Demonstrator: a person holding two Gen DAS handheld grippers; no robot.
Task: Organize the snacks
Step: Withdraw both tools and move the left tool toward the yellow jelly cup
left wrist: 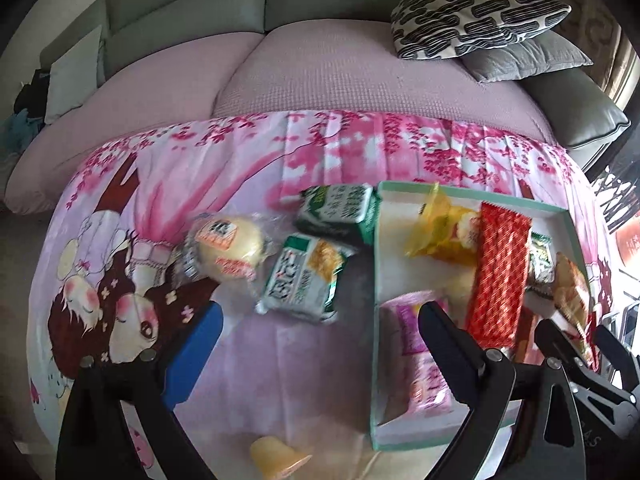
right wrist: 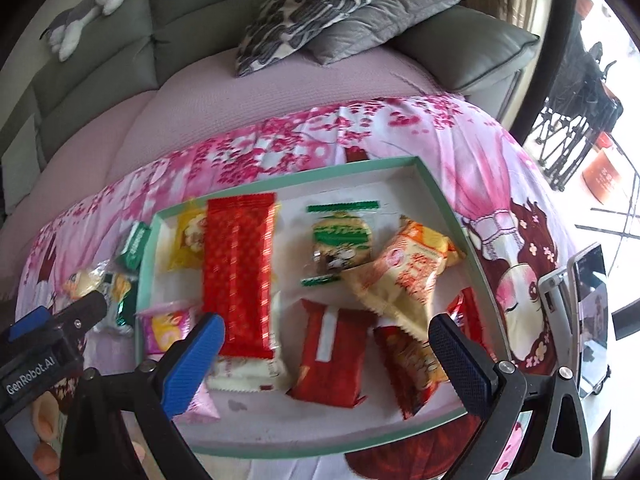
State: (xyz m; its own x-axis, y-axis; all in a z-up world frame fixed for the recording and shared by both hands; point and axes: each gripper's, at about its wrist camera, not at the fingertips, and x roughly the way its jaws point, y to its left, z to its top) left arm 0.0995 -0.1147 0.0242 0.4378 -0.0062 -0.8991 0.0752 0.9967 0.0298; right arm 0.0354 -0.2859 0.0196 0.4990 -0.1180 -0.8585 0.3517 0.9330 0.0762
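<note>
Your sofa (left wrist: 320,80) fills the far side of both views, with a patterned cushion (left wrist: 476,20) resting on a grey cushion (left wrist: 528,56) at its right end. In front of it lies the pink printed cloth (left wrist: 248,160) that covers the worktop; its far edge runs just beside the sofa seat.

On the cloth sits the shallow tray (right wrist: 444,208) with a green rim. Its left wall separates the loose snacks from the sorted ones. Inside, a long red packet (right wrist: 240,272) lies near the left wall, with a yellow packet (right wrist: 186,236) partly beneath it and a pink packet (right wrist: 166,326) in the near left corner. A green-edged clear packet (right wrist: 340,240) lies mid-tray, and an orange and cream packet (right wrist: 404,276) overlaps it. Bare tray floor shows along the far wall and the near wall.

Left of the tray you have open cloth holding a round bun in clear wrap (left wrist: 228,246), a green cracker packet (left wrist: 304,276) and a second green packet (left wrist: 340,208) touching the tray wall. A small jelly cup (left wrist: 276,458) lies near the bottom edge.

Your left gripper (left wrist: 320,320) hangs with jaws spread wide and empty, straddling the tray's left wall, the cracker packet just ahead. Your right gripper (right wrist: 328,334) hovers over the tray, jaws likewise parted and empty, above a dark red packet (right wrist: 332,356).
</note>
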